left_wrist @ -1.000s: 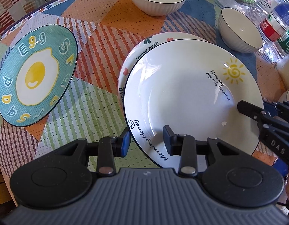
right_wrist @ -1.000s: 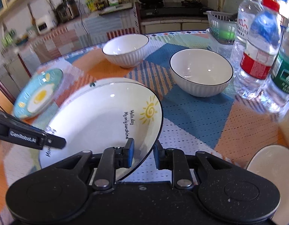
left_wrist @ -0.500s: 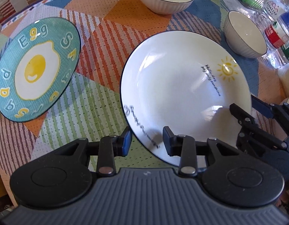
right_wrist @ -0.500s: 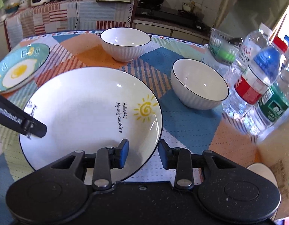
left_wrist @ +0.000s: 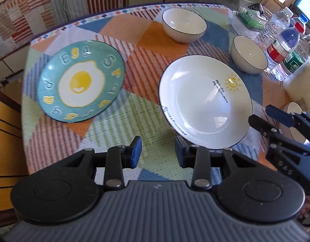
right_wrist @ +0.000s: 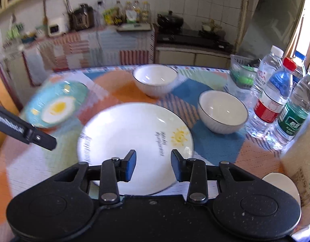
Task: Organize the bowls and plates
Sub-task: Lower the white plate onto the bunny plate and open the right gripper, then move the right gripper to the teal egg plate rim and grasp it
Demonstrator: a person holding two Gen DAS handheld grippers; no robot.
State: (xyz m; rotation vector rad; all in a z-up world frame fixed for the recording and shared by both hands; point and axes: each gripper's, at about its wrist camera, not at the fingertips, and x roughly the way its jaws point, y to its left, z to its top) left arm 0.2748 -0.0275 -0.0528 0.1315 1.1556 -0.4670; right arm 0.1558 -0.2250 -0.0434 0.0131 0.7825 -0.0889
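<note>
A white sun-print plate (left_wrist: 205, 102) (right_wrist: 134, 141) lies flat on the patterned tablecloth, covering another plate beneath it. A teal egg plate (left_wrist: 80, 81) (right_wrist: 56, 105) lies to its left. Two white bowls stand behind: one at the back (left_wrist: 184, 24) (right_wrist: 155, 79), one to the right (left_wrist: 248, 54) (right_wrist: 222, 114). My left gripper (left_wrist: 158, 151) is open and empty, above the cloth at the white plate's near-left rim. My right gripper (right_wrist: 153, 165) is open and empty, above the plate's near edge; it also shows in the left wrist view (left_wrist: 263, 115).
Several water bottles (right_wrist: 273, 98) and a clear basket (right_wrist: 241, 74) stand at the table's right. A pale sack (right_wrist: 302, 157) and a small white dish (right_wrist: 281, 183) sit near right. The table's edge (left_wrist: 26, 104) drops off on the left.
The white plate was lowered onto the plate under it and let go. Both grippers opened and pulled back and up from it.
</note>
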